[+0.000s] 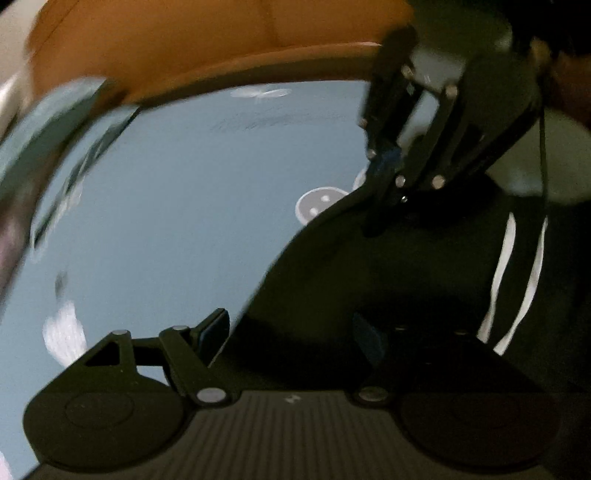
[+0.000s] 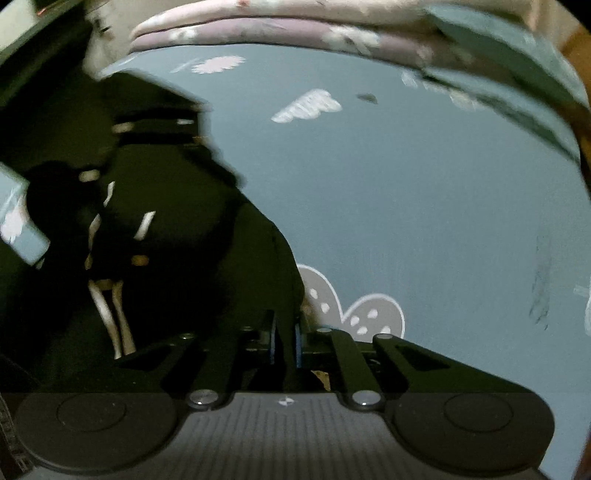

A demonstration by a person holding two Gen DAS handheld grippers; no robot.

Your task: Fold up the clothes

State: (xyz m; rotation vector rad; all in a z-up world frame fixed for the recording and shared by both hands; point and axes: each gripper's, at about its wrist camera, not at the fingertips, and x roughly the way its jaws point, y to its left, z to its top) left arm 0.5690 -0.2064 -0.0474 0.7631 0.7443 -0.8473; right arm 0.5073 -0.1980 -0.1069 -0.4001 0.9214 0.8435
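While both views are blurred, the layout still reads. From the left wrist cam, going left to right: a blue sheet (image 1: 166,206) w/ white doodle prints covers the surface under the work, an orange-brown edge (image 1: 192,40) curving along its far side. Near bottom left, the left tool (image 1: 291,332) shows one finger (image 1: 212,332) w/ a blue pad over the sheet; the other finger is lost in shadow against dark cloth. Its jaws stand apart, released, nothing between the pads as far as can be seen. Right of centre, a black garment (image 1: 369,280) w/ white stripes (image 1: 517,280) lies spread on the sheet, filling the lower right. Above it, at upper right, the right tool (image 1: 384,166) comes down onto the garment's far edge, next to a smiley-face print (image 1: 317,203).

From the right wrist cam, left to right: the black garment (image 2: 177,240) takes up the left half, white stripes and some pale trim visible but too smeared to sort out. At bottom centre the right tool (image 2: 286,343) is clenched, blue pads close together w/ a fold of the black cloth pinched between them at the garment's edge. Right of it, a grey heart-shaped print (image 2: 373,314) sits on the blue sheet (image 2: 424,192). Along the top, folded pinkish floral bedding (image 2: 277,26) lies at the sheet's far side.
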